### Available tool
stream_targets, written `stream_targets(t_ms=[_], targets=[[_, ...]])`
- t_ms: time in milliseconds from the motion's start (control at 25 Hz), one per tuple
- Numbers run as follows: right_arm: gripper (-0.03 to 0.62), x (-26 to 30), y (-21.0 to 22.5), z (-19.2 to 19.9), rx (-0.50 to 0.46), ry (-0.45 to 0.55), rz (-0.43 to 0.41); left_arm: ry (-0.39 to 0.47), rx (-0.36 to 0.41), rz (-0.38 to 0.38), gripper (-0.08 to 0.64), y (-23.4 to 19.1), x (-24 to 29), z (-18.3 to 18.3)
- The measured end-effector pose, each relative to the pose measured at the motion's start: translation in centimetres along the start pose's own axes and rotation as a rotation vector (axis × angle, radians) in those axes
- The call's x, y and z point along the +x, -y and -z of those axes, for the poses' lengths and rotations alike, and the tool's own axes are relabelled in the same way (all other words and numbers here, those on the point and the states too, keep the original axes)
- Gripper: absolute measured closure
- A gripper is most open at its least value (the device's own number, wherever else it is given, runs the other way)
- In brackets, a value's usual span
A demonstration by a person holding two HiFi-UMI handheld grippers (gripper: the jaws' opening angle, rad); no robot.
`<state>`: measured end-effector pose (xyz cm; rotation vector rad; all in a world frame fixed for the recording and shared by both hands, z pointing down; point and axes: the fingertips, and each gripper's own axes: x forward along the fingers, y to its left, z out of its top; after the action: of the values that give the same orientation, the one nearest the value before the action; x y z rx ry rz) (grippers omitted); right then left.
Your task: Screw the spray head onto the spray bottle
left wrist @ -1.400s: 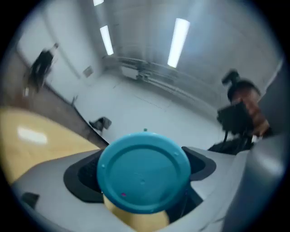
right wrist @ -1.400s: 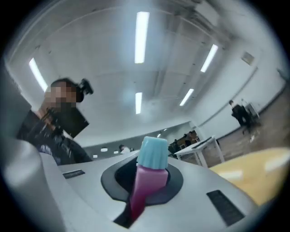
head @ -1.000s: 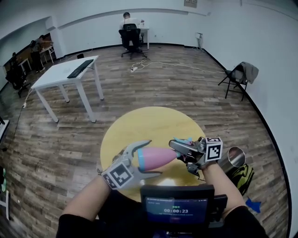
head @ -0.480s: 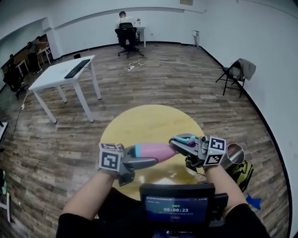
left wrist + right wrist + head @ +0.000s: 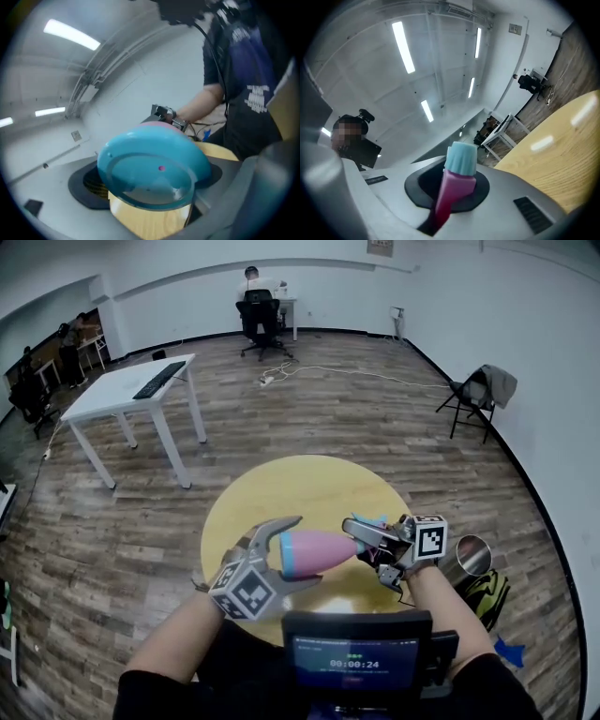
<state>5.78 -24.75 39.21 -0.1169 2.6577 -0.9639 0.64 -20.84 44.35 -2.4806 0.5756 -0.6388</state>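
Observation:
Above the round yellow table, my left gripper is shut on the spray bottle, a pink body with a blue base, held level with its narrow end pointing right. In the left gripper view the blue base fills the space between the jaws. My right gripper is shut on the spray head; in the right gripper view the spray head shows as a pink stem with a ribbed light-blue collar. The head's end meets the bottle's narrow end; I cannot tell whether the threads are engaged.
A shiny metal cup stands right of my right hand, with a yellow-black bag below it. A screen device hangs at my chest. Farther off are a white desk, a folding chair and a seated person.
Half a second ago the left gripper was rolled over with its marker cube on top; it has rolled back, and the bottle with it. The right gripper shifted slightly left again.

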Motion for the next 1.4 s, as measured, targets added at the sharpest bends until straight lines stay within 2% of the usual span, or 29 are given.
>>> stream_targets(t_ms=[80, 160, 240, 320, 360, 400, 440, 480, 560, 600, 640, 720, 760, 840, 880, 920, 960, 1000, 1080, 1120, 1160, 1280, 1400], targets=[[0.577, 0.2, -1.3, -0.5, -0.145, -0.017, 0.026, 0.046, -0.116, 0.08, 0.038, 0.0, -0.3, -0.7], [0.577, 0.7, -3.4, -0.8, -0.335, -0.028, 0.03, 0.11, -0.307, 0.203, 0.038, 0.3, -0.6, -1.3], [0.577, 1.5, -6.0, -0.3, -0.586, -0.075, 0.006, 0.145, -0.589, 0.386, 0.038, 1.2, -1.0, -1.4], [0.577, 2.3, -8.6, 1.1, -0.836, -0.155, -0.048, 0.168, -0.937, 0.631, 0.038, 2.5, -1.7, -1.7], [0.577, 2.6, -9.6, 1.8, -0.921, -0.189, -0.077, 0.186, -1.089, 0.735, 0.038, 3.0, -2.1, -2.0], [0.577, 2.9, -10.2, 2.2, -0.964, -0.209, -0.097, 0.207, -1.182, 0.795, 0.038, 3.2, -2.3, -2.3], [0.577, 2.9, -10.2, 2.3, -0.965, -0.209, -0.102, 0.227, -1.212, 0.803, 0.037, 3.1, -2.5, -2.5], [0.577, 2.7, -9.6, 2.1, -0.922, -0.191, -0.091, 0.257, -1.202, 0.767, 0.035, 2.6, -2.5, -2.5], [0.577, 1.6, -7.0, 0.5, -0.712, -0.107, -0.039, 0.36, -1.121, 0.606, 0.032, 0.2, -3.0, -3.4], [0.577, 1.0, -5.5, -0.6, -0.564, -0.046, -0.013, 0.405, -1.031, 0.487, 0.032, -1.2, -3.4, -4.0], [0.577, 0.3, -3.9, -1.7, -0.411, 0.019, 0.004, 0.418, -0.907, 0.355, 0.032, -2.4, -3.9, -4.2], [0.577, -0.6, -1.5, -2.7, -0.146, 0.127, 0.009, 0.354, -0.633, 0.13, 0.032, -3.3, -4.1, -3.9], [0.577, -0.7, -0.9, -2.6, -0.058, 0.156, 0.003, 0.301, -0.513, 0.063, 0.032, -3.1, -3.8, -3.5], [0.577, -0.6, -0.5, -2.3, -0.003, 0.164, 0.005, 0.197, -0.336, -0.011, 0.021, -2.3, -2.5, -2.7], [0.577, -0.5, -0.6, -2.2, -0.014, 0.156, 0.013, 0.165, -0.286, -0.041, 0.017, -2.3, -2.1, -2.4], [0.577, -0.2, -0.8, -2.2, -0.033, 0.144, 0.019, 0.16, -0.274, -0.059, 0.017, -2.5, -2.0, -2.2], [0.577, 0.0, -1.2, -2.1, -0.065, 0.123, 0.024, 0.181, -0.304, -0.046, 0.018, -2.8, -2.1, -2.3], [0.577, 0.2, -1.7, -2.0, -0.11, 0.089, 0.022, 0.218, -0.369, 0.014, 0.03, -2.7, -2.5, -2.6], [0.577, 0.9, -3.5, -1.4, -0.198, 0.016, -0.015, 0.299, -0.509, 0.234, 0.03, -1.0, -2.9, -3.8], [0.577, 1.2, -4.5, -1.2, -0.246, -0.01, -0.034, 0.323, -0.54, 0.325, 0.031, 0.1, -3.0, -4.2], [0.577, 1.4, -5.4, -1.1, -0.301, -0.031, -0.044, 0.32, -0.546, 0.383, 0.032, 1.1, -3.0, -4.2], [0.577, 1.6, -7.3, -0.7, -0.498, -0.09, -0.041, 0.215, -0.571, 0.499, 0.038, 3.3, -2.4, -3.2], [0.577, 1.9, -9.4, 0.3, -0.729, -0.136, -0.069, 0.204, -0.714, 0.645, 0.04, 4.6, -2.8, -3.2]])
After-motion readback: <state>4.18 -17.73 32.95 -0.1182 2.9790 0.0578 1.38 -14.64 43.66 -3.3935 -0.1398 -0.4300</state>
